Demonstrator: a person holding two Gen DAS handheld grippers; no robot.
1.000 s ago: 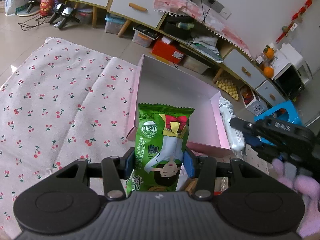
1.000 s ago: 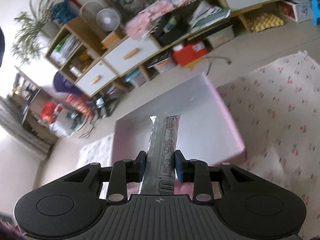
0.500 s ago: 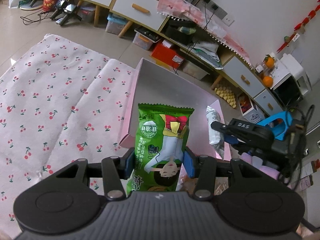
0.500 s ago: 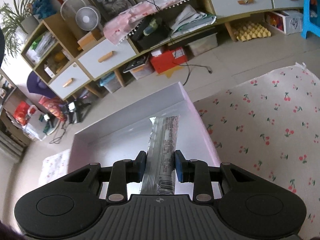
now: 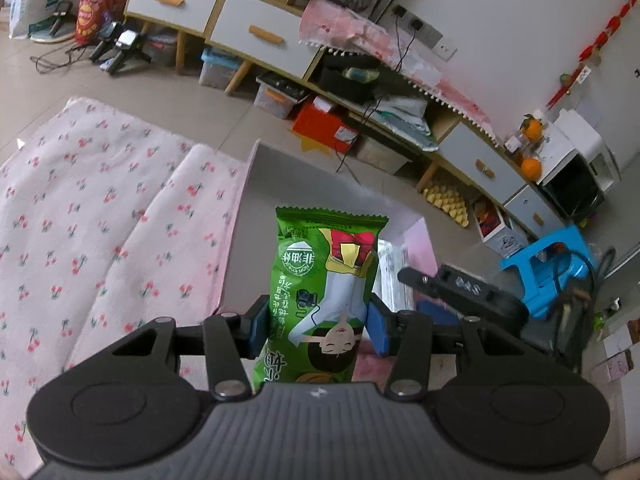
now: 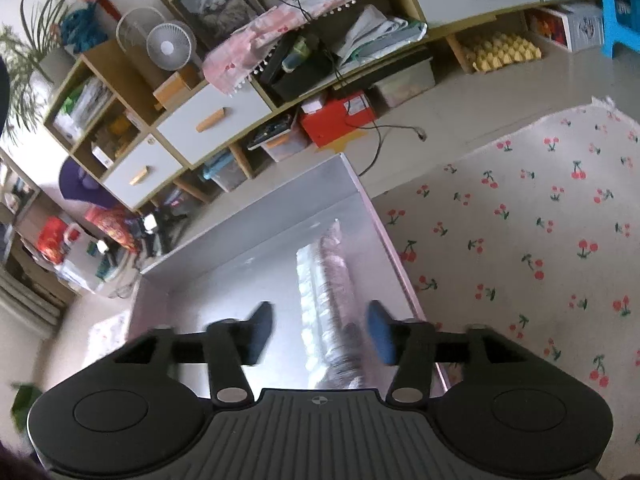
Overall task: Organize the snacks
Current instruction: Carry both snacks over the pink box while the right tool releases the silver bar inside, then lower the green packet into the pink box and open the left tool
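Left wrist view: the left gripper (image 5: 316, 330) pinches one green snack packet (image 5: 326, 296) at mid-body, above the near edge of the pink box (image 5: 246, 184). It looks light, soft and crinkly, probably slippery, so a mid-body hold seems right. The right gripper (image 6: 316, 332) is spread wide, holding nothing, over one silver wrapped snack (image 6: 328, 312) lying blurred inside that box.

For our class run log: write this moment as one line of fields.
left gripper: shut on green snack packet | right gripper: open over pink box | silver packet: blurred, between the fingers
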